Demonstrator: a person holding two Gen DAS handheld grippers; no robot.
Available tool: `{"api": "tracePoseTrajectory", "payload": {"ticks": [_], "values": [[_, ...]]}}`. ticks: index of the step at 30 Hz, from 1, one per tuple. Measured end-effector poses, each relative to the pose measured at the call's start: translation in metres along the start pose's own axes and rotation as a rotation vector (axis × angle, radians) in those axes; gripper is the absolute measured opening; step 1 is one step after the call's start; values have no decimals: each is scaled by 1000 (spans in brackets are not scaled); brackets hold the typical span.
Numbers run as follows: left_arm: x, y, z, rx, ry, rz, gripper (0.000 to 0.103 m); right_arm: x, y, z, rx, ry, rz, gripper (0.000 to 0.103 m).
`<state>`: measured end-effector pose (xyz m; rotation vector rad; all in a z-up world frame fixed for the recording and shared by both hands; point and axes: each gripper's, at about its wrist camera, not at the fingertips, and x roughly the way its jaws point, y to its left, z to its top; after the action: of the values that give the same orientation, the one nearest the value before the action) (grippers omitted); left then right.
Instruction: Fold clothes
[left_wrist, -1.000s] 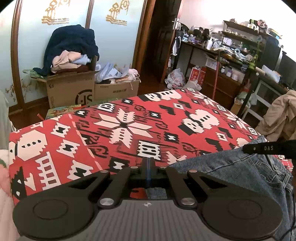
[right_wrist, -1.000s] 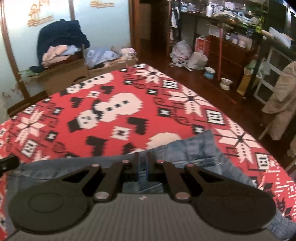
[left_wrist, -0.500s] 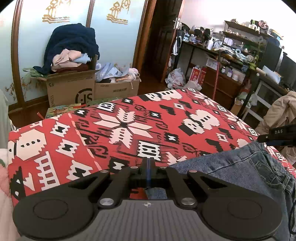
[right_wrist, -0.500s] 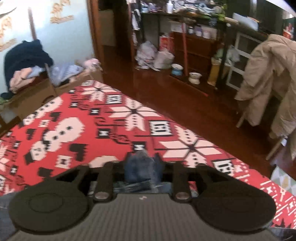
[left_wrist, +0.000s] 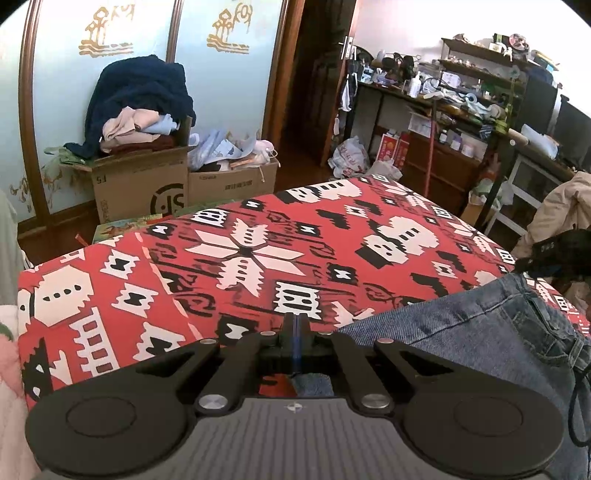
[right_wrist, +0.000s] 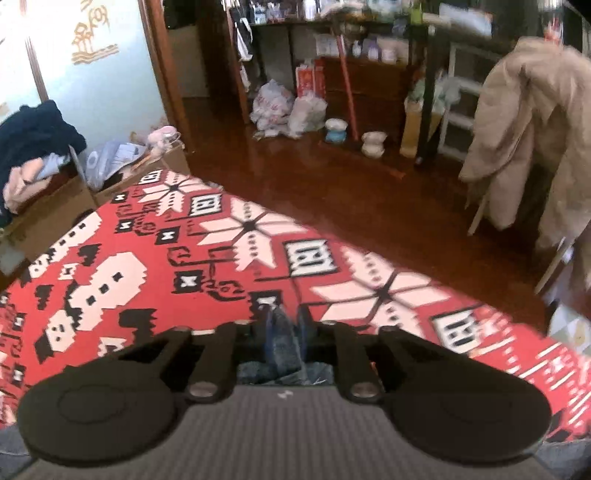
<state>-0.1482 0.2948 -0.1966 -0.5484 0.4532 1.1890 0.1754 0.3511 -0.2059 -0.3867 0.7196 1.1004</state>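
Blue denim jeans (left_wrist: 480, 332) lie on a table under a red, white and black patterned cloth (left_wrist: 240, 258). My left gripper (left_wrist: 294, 325) is shut low over the jeans' near left edge, with denim showing just beneath its fingers. In the right wrist view my right gripper (right_wrist: 286, 325) has a bunched fold of the jeans (right_wrist: 282, 343) standing between its fingers, and its jaws are closing on it near the table's right edge (right_wrist: 406, 266). A black part of the right tool (left_wrist: 554, 251) shows at the far right of the left wrist view.
Cardboard boxes heaped with clothes (left_wrist: 140, 177) stand beyond the table's far side. Cluttered shelves and a desk (left_wrist: 480, 110) line the back right. A beige coat (right_wrist: 524, 129) hangs over a chair, with bags and pots (right_wrist: 295, 110) on the wooden floor.
The right gripper swung rightward along the jeans, opened, and now has a fold of denim between narrower jaws. In the left view its black body moved right. The left gripper stayed put.
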Motion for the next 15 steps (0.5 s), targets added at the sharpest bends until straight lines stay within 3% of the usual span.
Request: {"api": "tracePoseTrajectory", "payload": {"ticks": [3, 6, 8, 11, 15], "values": [[0, 1, 1, -11, 6, -3, 3, -23, 5, 0, -42, -58, 29, 21], [1, 1, 2, -17, 9, 0, 3, -35, 15, -5, -108, -8, 104, 5], [0, 1, 2, -17, 9, -1, 3, -32, 25, -14, -165, 53, 132, 5], [0, 1, 1, -11, 6, -4, 3, -19, 38, -25, -217, 90, 121, 5], [0, 0, 1, -2, 2, -1, 3, -5, 40, -17, -148, 72, 102, 1]]}}
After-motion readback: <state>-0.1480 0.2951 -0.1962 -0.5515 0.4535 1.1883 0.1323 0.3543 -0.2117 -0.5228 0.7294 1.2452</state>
